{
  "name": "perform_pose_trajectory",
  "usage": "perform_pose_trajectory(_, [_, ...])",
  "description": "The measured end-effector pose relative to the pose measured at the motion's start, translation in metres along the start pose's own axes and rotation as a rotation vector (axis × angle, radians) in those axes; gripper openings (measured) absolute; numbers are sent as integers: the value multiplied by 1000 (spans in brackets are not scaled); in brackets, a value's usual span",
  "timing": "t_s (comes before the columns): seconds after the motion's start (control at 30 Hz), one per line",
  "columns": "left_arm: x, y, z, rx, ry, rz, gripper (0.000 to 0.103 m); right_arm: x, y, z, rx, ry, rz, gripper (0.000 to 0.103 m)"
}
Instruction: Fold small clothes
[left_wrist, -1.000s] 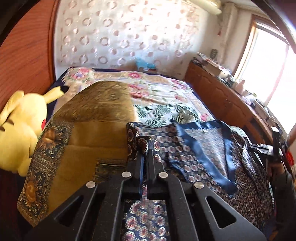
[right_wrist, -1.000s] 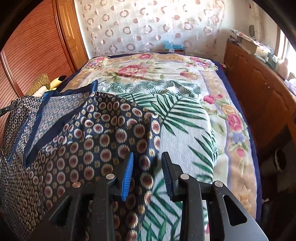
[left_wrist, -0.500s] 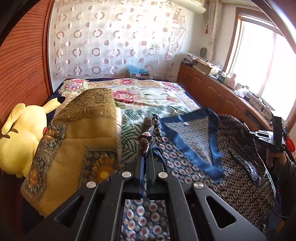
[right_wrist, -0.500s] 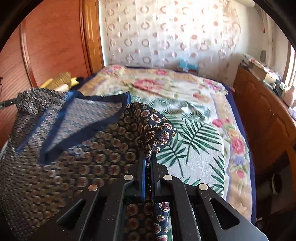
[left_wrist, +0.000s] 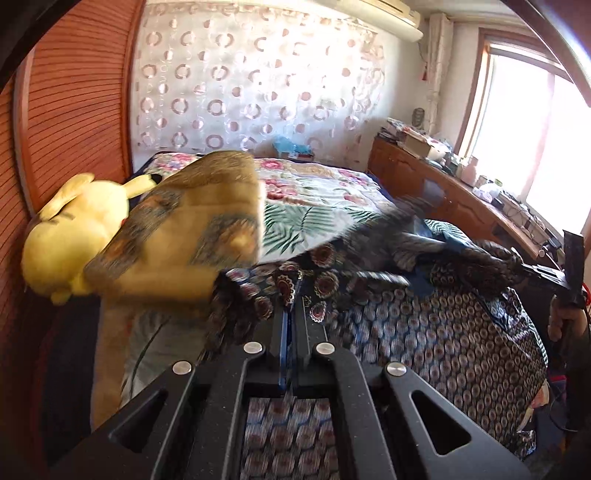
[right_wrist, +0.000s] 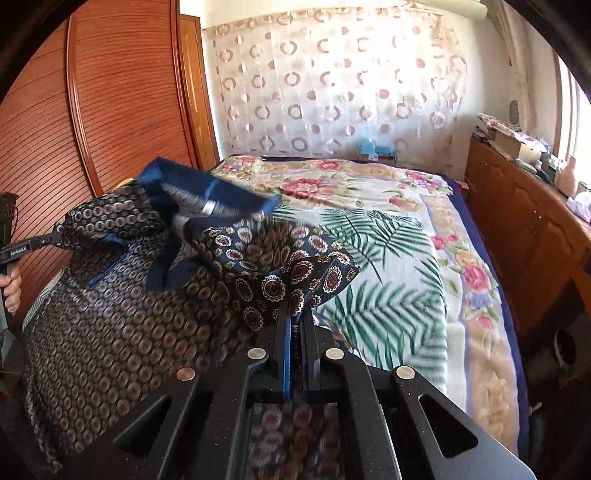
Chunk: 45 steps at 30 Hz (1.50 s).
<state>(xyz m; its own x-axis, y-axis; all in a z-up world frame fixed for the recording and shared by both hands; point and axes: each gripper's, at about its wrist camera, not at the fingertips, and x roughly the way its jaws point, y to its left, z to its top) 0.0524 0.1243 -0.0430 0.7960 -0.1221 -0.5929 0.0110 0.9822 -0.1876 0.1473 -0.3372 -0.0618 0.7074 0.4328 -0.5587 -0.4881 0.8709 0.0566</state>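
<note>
- My left gripper (left_wrist: 289, 314) is matt black plastic with a fine grain, shiny metal screw heads and a blue pad.
- My right gripper (right_wrist: 295, 317) has the same finish.
- Pinched in both, the garment (right_wrist: 122, 295) is thin printed cloth with a slight sheen.
- Ahead of my right gripper, the blanket (right_wrist: 399, 236) looks fleecy and matt.
- Left of it, the wardrobe door (right_wrist: 110, 92) is ribbed varnished wood.

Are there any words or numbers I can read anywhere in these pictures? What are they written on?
Small white lettering on the left gripper, on its black bar as the right wrist view shows it: too small and blurred to read.
Boxes on the wooden cabinet: any print is too small to read.
Patterned garment: circles and medallions only, no words.
No numbers or signs can be read anywhere.
</note>
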Motion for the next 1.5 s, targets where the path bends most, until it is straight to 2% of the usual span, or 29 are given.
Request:
perform_pose_trajectory(0.17, [-34,15,-41,-68,2,17,2,-38,1,-44,31,5,7,3])
perform_pose_trajectory(0.33, [-51,26,-60,-75,2,75,2,-66,-8,-86,84,18,1,3])
perform_pose_trajectory(0.47, [-60,31,-65,-77,-2,85,2,-85,-11,-101,109,24,2,3])
perform_pose_trajectory(0.63, [-68,36,-66,-99,-14,87,2,-103,1,-103,63,39,3,3])
perform_pose_trajectory(0.77, [-60,34,-67,-75,16,110,4,-91,8,-104,14,104,-27,3])
perform_pose_trajectory(0.83, [-61,33,-67,-65,17,117,7,-82,6,-102,20,122,-30,3])
perform_pose_trajectory(0.93, [-66,32,-64,-50,-5,125,22,-74,2,-97,39,124,-26,4])
perform_pose_trajectory(1.0, [-72,31,-61,-41,-26,120,38,-71,3,-95,42,120,-26,8])
perform_pose_trajectory(1.07, [-76,30,-56,-33,-42,109,47,-72,0,-95,40,116,-29,9])
perform_pose_trajectory(1.17, [-76,27,-47,-15,-51,111,74,-89,2,-97,29,92,-39,15])
perform_pose_trajectory(1.2, [-75,26,-44,-11,-56,111,78,-91,3,-97,27,81,-44,16])
perform_pose_trajectory(1.23, [-73,25,-41,-6,-56,107,78,-95,2,-95,24,69,-51,20])
perform_pose_trajectory(1.33, [-62,23,-28,8,-49,110,79,-105,-1,-85,18,30,-84,43])
perform_pose_trajectory(1.5, [-42,19,-11,41,-38,116,79,-101,-7,-69,17,0,-125,45])
